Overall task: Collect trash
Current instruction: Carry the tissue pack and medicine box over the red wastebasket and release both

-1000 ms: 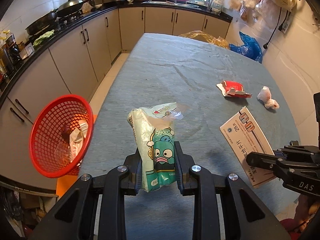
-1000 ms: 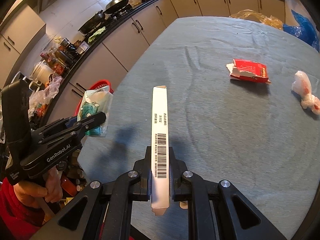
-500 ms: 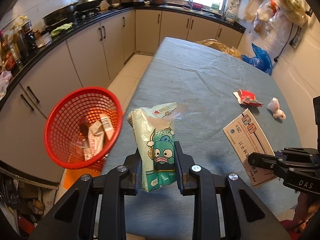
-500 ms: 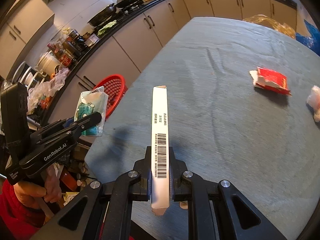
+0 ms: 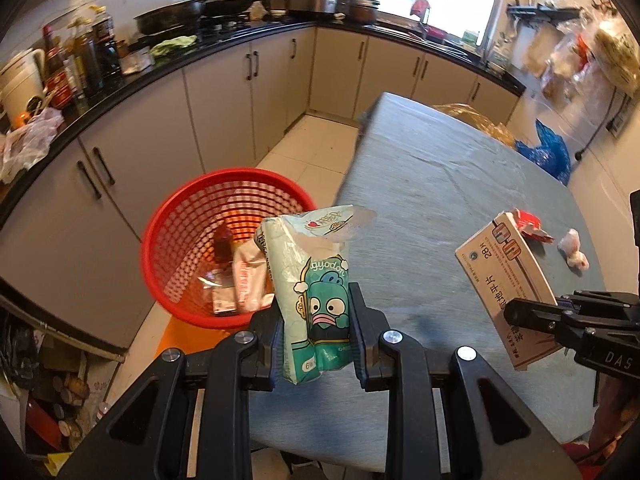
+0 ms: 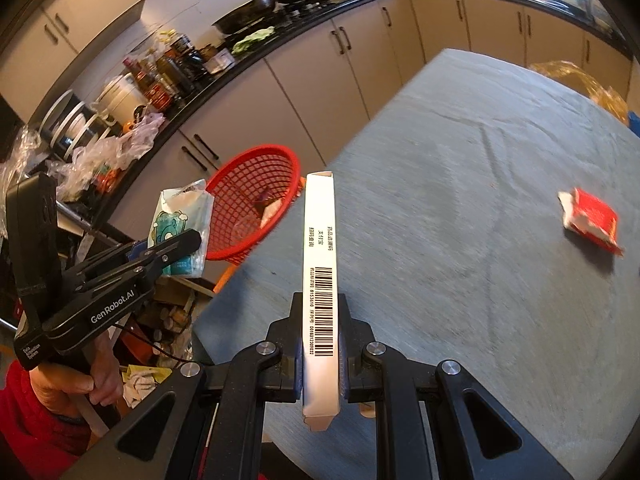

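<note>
My left gripper (image 5: 316, 312) is shut on a pale green tissue pack (image 5: 312, 276) with a cartoon fish, held upright at the table's left edge. Just beyond it to the left stands the red mesh basket (image 5: 192, 216) with several wrappers inside. My right gripper (image 6: 320, 332) is shut on a flat white medicine box (image 6: 320, 248), edge up, barcode facing me. The same box (image 5: 504, 276) shows at the right of the left wrist view. In the right wrist view the left gripper (image 6: 180, 246) and tissue pack (image 6: 180, 216) hang before the basket (image 6: 256, 184).
A torn red packet (image 6: 592, 220) and a crumpled white wad (image 5: 574, 250) lie on the grey-blue table (image 6: 460, 160). Yellow and blue plastic bags (image 5: 544, 152) sit at its far end. Kitchen cabinets and a crowded counter (image 5: 160, 68) run along the left; clutter lies on the floor below.
Both grippers have swung left toward the red basket, each keeping its hold. The basket now sits nearer the centre of both views, and the table's trash has slid right.
</note>
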